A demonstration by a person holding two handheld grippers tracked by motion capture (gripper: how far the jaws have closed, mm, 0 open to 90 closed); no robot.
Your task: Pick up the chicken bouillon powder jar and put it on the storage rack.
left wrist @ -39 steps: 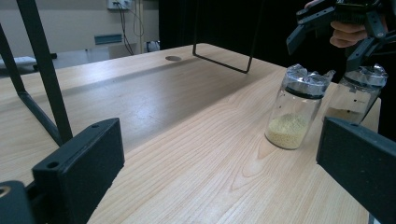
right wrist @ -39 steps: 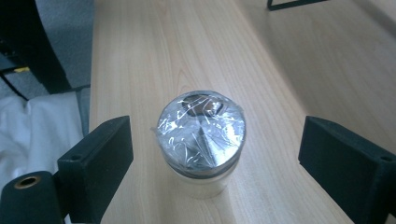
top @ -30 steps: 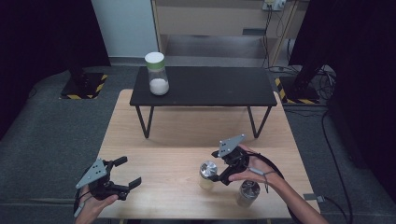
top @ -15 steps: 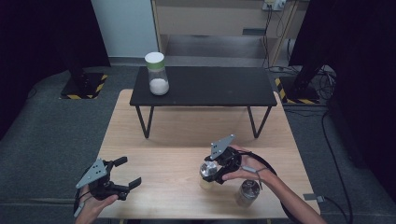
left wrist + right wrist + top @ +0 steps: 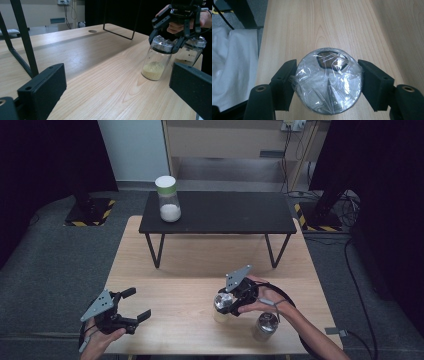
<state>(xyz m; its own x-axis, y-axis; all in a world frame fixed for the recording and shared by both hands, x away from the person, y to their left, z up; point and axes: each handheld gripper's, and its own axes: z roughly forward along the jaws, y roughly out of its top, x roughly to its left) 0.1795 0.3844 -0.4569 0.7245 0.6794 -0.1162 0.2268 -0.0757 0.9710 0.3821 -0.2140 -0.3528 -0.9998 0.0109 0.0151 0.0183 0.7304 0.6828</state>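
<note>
A glass jar point(image 5: 220, 309) with yellow grains in its bottom stands on the wooden table point(image 5: 190, 270), its lid wrapped in clear plastic film point(image 5: 329, 82). My right gripper point(image 5: 227, 301) comes down on it from above. Its jaws have just been closing and now press on both sides of the lid point(image 5: 162, 43). A second jar point(image 5: 265, 326) with the same film-wrapped lid stands close beside it, nearer the table's front edge. My left gripper point(image 5: 137, 303) rests low at the front left, open and holding nothing, its jaws pointing toward the jars point(image 5: 156, 62).
A low black table point(image 5: 225, 215) stands across the far half of the wooden table, its thin legs point(image 5: 25, 40) coming down in front of my left gripper. On it sits a green-lidded jar point(image 5: 167, 199) with white powder. A white cloth point(image 5: 234, 62) lies beyond the wooden table's edge.
My right gripper has come down and forward over the jar, and its jaws have closed on the lid. The left gripper has stayed where it was.
</note>
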